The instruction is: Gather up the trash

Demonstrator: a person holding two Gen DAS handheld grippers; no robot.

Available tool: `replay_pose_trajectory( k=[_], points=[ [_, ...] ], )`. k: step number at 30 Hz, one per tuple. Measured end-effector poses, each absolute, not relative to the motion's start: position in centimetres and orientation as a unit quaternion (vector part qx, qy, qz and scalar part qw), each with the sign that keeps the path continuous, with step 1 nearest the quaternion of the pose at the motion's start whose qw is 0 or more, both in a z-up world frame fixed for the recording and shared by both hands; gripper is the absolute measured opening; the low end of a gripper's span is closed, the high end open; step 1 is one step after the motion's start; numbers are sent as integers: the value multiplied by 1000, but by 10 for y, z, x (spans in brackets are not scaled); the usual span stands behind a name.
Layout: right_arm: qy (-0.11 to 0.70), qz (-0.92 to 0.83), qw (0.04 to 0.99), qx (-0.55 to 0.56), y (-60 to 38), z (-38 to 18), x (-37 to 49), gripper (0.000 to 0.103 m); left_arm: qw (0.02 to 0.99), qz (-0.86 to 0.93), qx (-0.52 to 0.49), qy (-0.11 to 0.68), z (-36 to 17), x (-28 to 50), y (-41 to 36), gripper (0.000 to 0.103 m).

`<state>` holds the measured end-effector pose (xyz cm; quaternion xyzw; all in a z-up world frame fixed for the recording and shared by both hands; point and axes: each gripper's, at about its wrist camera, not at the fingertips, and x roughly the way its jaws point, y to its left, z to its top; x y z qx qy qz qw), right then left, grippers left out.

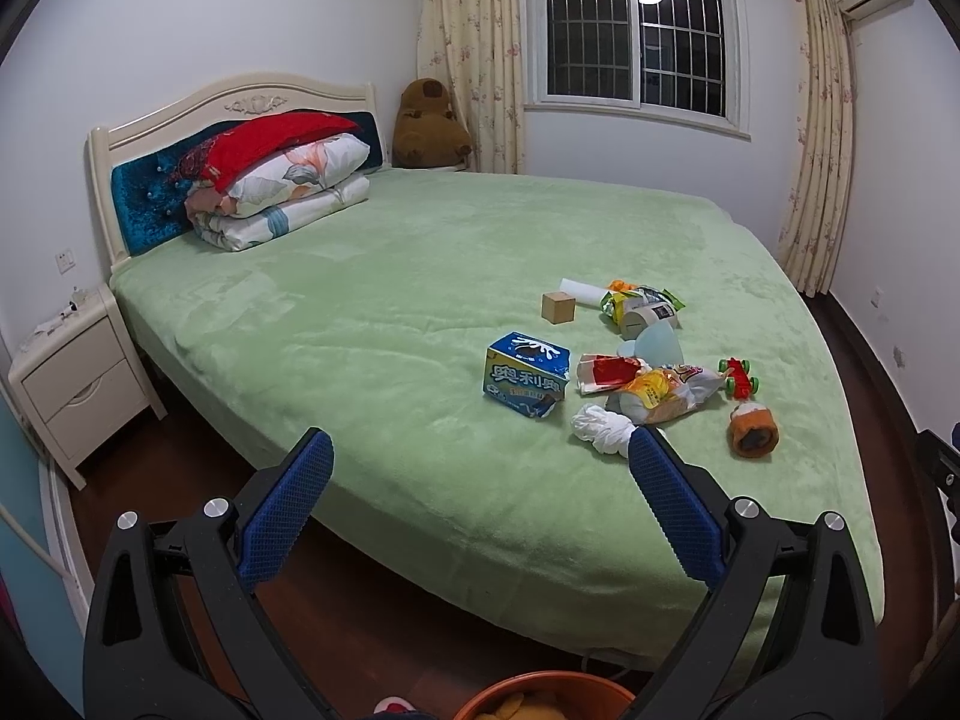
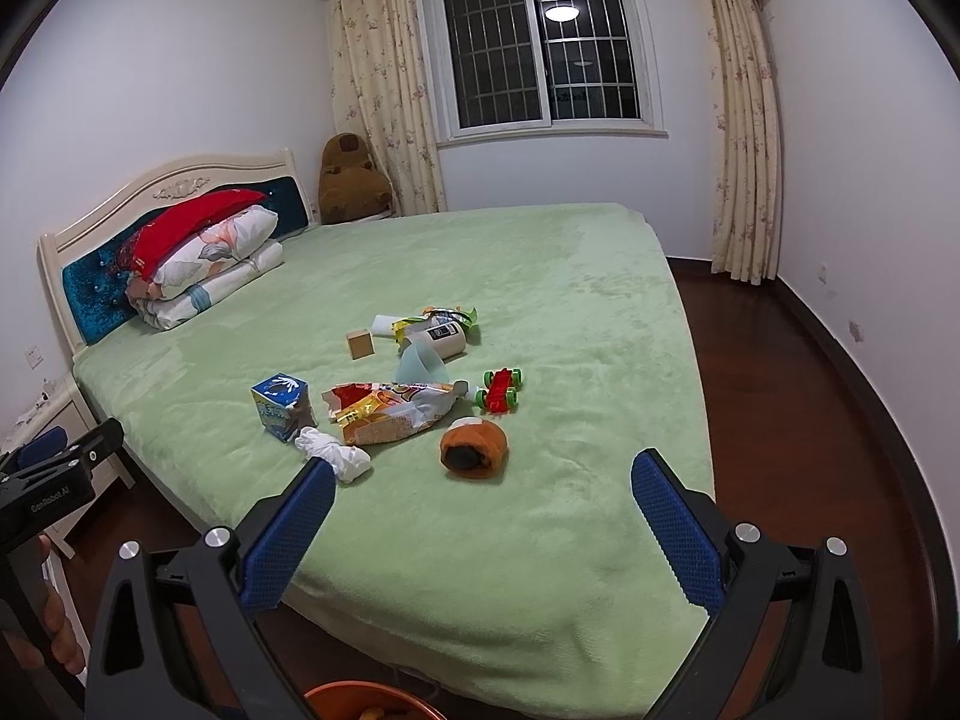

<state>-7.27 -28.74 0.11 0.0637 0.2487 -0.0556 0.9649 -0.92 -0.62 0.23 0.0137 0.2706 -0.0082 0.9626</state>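
Near the foot-end corner of the bed (image 1: pixel 372 300), on its green cover, lay a loose cluster of litter and toys. A blue biscuit box (image 1: pixel 527 373) stood at the cluster's headboard side; beside it sprawled a torn snack bag (image 1: pixel 654 390) in red, yellow and white. A crumpled white tissue (image 1: pixel 600 429) lay just toward the near edge from the bag. Farther in sat a wooden cube (image 1: pixel 558 307), a green wrapper (image 1: pixel 642 299) against a tipped white cup (image 1: pixel 651 319), and a pale blue plastic piece (image 1: pixel 657 347). A red toy car (image 1: pixel 739 378) with green wheels and an orange plush roll (image 1: pixel 753 431) lay toward the foot of the bed. The left gripper (image 1: pixel 480 462) hung over the near edge, spread wide and holding nothing; the right gripper (image 2: pixel 483 483) hung likewise, wide apart and unladen. An orange bin (image 2: pixel 372 702) stood on the floor below the near edge. Folded quilts (image 1: pixel 282 192) were stacked against the headboard (image 1: pixel 180 120)
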Motion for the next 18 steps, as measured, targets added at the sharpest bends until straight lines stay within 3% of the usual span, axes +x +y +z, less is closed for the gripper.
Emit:
replay_pose_trajectory(
  k=[18],
  points=[
    [253, -51, 964, 66, -288, -5, -68, 97, 961, -9, 16, 275, -2, -7, -8, 96]
  ],
)
